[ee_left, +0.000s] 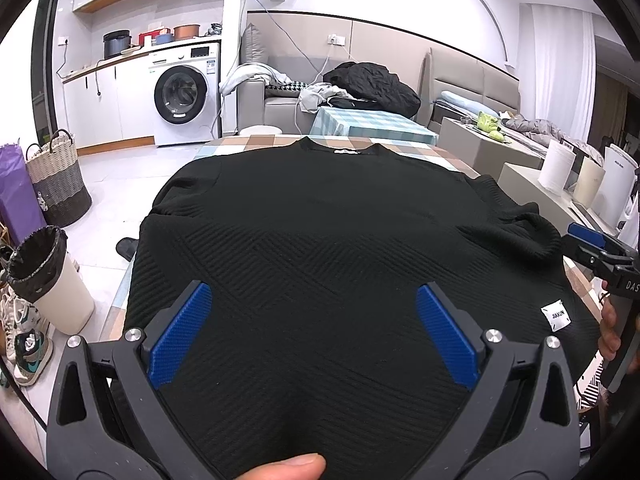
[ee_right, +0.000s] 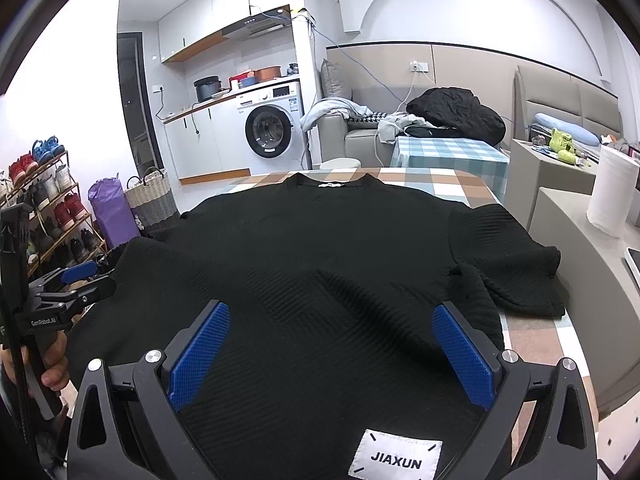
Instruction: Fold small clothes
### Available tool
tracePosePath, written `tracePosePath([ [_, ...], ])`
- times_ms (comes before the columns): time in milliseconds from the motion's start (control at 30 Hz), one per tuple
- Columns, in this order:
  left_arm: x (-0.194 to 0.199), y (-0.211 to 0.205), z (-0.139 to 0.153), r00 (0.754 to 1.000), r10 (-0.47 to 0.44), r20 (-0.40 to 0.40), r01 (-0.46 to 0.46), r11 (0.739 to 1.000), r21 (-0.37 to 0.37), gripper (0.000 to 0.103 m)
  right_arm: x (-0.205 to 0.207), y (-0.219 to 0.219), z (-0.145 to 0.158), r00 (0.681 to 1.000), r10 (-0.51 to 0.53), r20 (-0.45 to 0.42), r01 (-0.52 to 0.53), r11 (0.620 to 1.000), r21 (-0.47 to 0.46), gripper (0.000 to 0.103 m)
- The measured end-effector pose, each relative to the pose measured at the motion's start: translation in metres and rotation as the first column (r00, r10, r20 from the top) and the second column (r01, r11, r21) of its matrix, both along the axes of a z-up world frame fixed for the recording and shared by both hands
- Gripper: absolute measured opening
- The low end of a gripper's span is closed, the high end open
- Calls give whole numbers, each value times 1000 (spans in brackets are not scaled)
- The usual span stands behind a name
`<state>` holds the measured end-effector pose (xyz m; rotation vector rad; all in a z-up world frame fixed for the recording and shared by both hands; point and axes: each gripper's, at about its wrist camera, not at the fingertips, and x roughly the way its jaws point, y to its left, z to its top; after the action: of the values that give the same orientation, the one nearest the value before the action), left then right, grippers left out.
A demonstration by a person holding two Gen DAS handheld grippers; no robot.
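Note:
A black ribbed short-sleeved top (ee_left: 320,220) lies spread flat on a checked tablecloth (ee_left: 256,142), neckline at the far side. Its white "JIAXUN" label (ee_left: 555,315) is at the near right hem. My left gripper (ee_left: 314,288) hovers open over the near left part of the hem with only cloth below its blue pads. In the right wrist view the top (ee_right: 340,248) fills the table (ee_right: 440,184), with its right sleeve (ee_right: 512,264) rumpled. My right gripper (ee_right: 331,308) is open above the label (ee_right: 396,458). Each gripper shows in the other's view: the right gripper (ee_left: 592,244) and the left gripper (ee_right: 80,276).
A lined trash bin (ee_left: 52,280), a woven basket (ee_left: 56,176) and shoes stand on the floor to the left. A shoe rack (ee_right: 44,216) is further left. Right of the table a low counter holds a paper roll (ee_right: 610,190). A washing machine (ee_left: 182,94) and a sofa with clothes are behind.

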<state>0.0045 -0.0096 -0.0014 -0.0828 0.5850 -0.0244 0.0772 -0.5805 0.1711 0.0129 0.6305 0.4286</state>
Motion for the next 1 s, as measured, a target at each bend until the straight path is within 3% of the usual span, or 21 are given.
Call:
tracePosePath([
  [467,-3,-5,-2,1000,-8,3,8,999,33,102,2,-1,-10,1000,-3,-15,3,1000,0,103],
  [1000,2,2,-4,1000,-2,-6,2,1000,15,102,3,-6,-6,998,-60,11,60,998,3,103],
])
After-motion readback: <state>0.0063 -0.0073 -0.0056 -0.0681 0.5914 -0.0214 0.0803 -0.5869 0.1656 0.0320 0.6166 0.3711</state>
